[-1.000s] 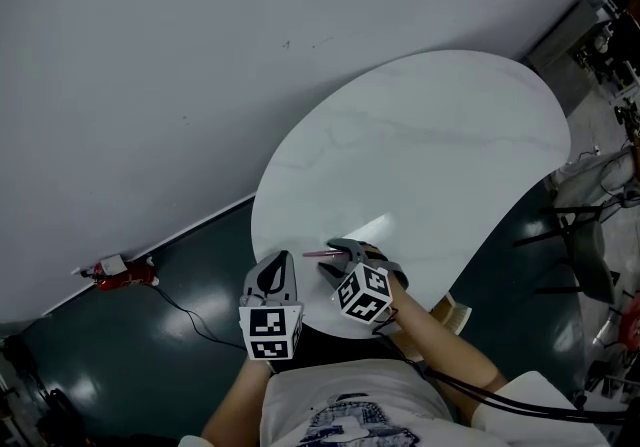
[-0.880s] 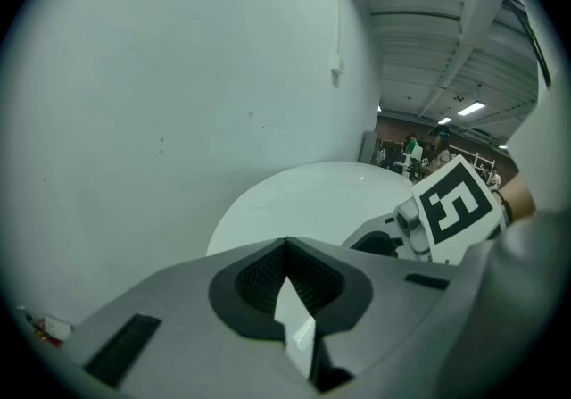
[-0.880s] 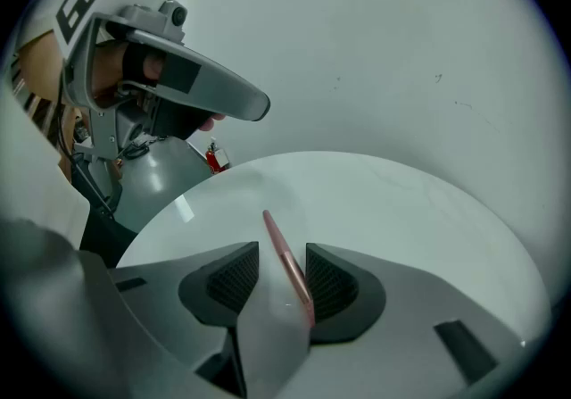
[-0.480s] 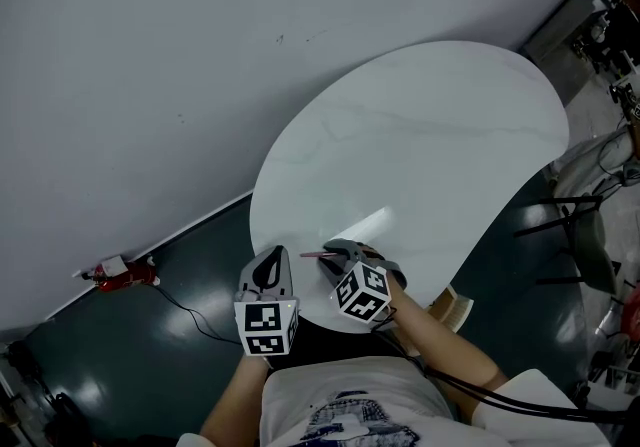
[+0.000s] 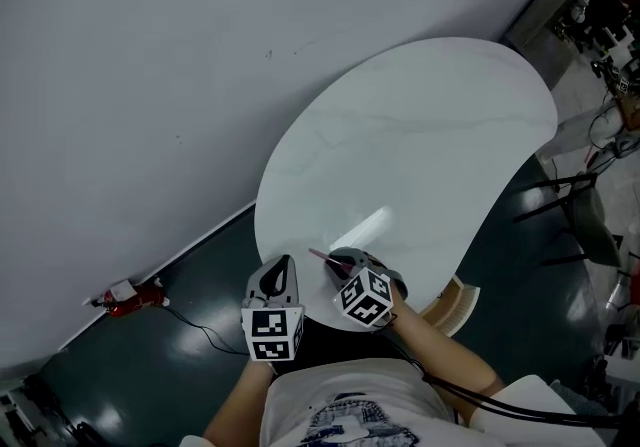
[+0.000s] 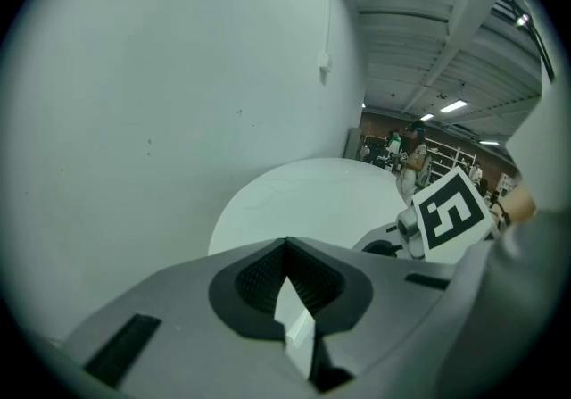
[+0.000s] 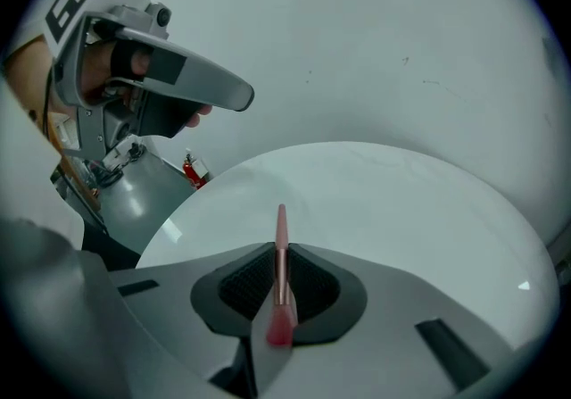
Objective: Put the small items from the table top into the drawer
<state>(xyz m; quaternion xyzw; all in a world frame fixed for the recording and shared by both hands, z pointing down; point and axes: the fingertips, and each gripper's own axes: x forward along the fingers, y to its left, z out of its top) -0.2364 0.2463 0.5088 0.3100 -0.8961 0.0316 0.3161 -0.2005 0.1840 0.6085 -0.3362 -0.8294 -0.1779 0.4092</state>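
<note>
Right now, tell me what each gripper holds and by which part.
Right gripper, whose jaws have just been closing, pinches a thin pink stick by its middle, tip poking ahead. Left gripper: shut, empty.

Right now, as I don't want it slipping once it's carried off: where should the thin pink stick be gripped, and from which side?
Across its slim shaft near the rear end, coming from behind along its length. The right gripper, whose jaws have just been closing, pinches the pink stick that way: it lies along the pads, tip poking out over the table.
</note>
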